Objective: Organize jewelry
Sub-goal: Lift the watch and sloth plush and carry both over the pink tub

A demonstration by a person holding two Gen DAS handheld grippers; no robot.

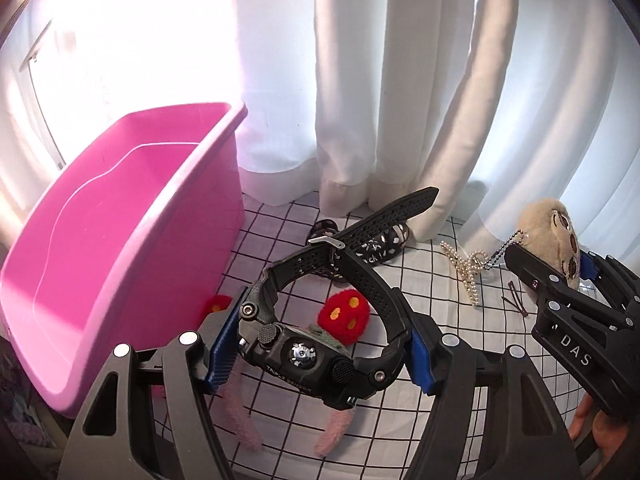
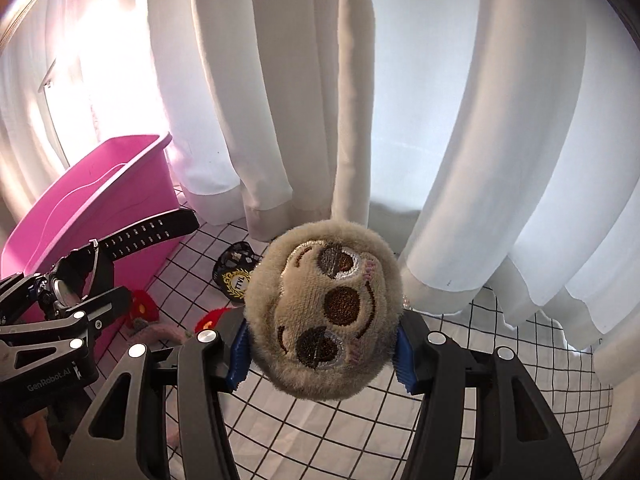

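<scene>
White curtains (image 1: 360, 80) hang behind a white cloth with a black grid (image 1: 440, 320), glowing with daylight at the far left. On the left of that cloth stands a pink plastic bin (image 1: 120, 220), open at the top. The left gripper (image 1: 320, 354) is raised above the cloth, its blue pads pressed against the two sides of a black wristwatch (image 1: 304, 356) whose buckled strap loops up and away toward the curtains. The right gripper (image 2: 320, 346) is about half closed on a tan plush sloth keychain (image 2: 324, 316), squeezed between its blue pads, with a ball chain dangling from it in the left wrist view. Below the watch lie red knitted pieces with yellow dots (image 1: 346, 314) and some pink fuzzy strips. Farther off sits a dark patterned band (image 1: 376, 244) near the curtain hem, and to the right a pearl hair clip (image 1: 466, 270) and a thin brown hairpin (image 1: 516, 300) rest on the cloth.
</scene>
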